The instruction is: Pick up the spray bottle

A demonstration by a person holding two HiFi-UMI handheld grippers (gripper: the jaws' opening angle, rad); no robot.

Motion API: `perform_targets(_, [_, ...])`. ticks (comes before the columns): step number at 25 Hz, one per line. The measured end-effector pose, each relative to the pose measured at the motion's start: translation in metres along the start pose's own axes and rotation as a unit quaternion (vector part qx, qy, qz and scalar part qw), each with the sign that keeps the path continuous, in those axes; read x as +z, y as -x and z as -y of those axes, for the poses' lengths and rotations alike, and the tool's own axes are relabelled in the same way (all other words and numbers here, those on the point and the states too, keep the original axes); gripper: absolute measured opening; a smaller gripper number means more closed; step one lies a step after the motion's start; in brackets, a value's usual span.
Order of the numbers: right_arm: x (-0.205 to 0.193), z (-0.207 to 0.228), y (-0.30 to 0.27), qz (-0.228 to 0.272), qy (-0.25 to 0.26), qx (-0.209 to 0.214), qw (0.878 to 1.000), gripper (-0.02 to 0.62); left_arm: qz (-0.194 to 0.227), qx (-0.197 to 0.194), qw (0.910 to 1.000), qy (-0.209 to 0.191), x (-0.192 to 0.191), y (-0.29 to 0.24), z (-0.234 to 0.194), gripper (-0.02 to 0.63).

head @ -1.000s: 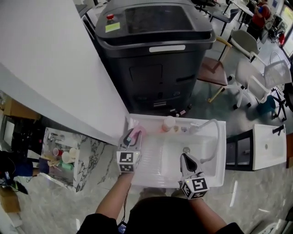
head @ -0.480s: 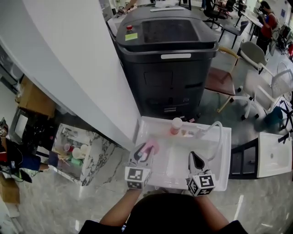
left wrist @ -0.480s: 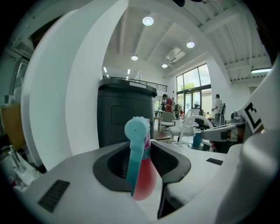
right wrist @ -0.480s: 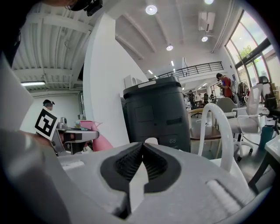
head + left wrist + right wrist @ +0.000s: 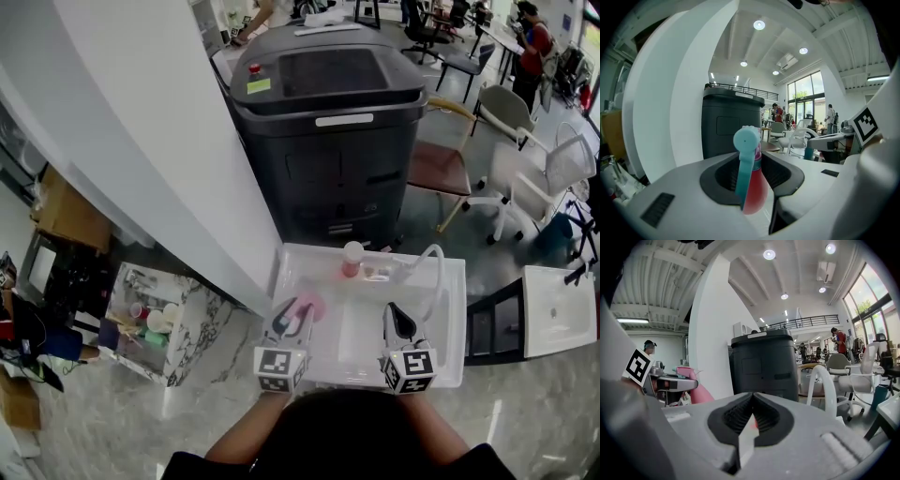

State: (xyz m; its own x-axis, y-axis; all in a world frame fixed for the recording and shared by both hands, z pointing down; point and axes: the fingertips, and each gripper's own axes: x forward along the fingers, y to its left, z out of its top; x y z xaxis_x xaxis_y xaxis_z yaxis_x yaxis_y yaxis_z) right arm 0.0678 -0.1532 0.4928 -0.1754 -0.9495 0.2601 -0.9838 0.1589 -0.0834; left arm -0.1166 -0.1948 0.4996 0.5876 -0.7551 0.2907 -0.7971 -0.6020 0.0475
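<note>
Your left gripper has lifted the spray bottle clear of the sink, jaws part-open and clamped on it; right gripper closed, empty, so pickup looks done.

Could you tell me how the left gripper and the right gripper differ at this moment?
The left gripper's jaws stand apart, clamped on the spray bottle; the right gripper's jaws are closed together with nothing between them. In the head view the left gripper is over the left end of the sink, while the right gripper is nearer the faucet. Both point forward over the sink.
</note>
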Motion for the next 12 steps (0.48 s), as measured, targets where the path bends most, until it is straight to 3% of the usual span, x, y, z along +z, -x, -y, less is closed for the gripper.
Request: perform_targets(12, [-0.004, -0.003, 0.008, 0.006, 0.004, -0.013, 1.0, -0.003, -0.005, -0.007, 1.0, 0.004, -0.016, 0.0, -0.004, 0.144])
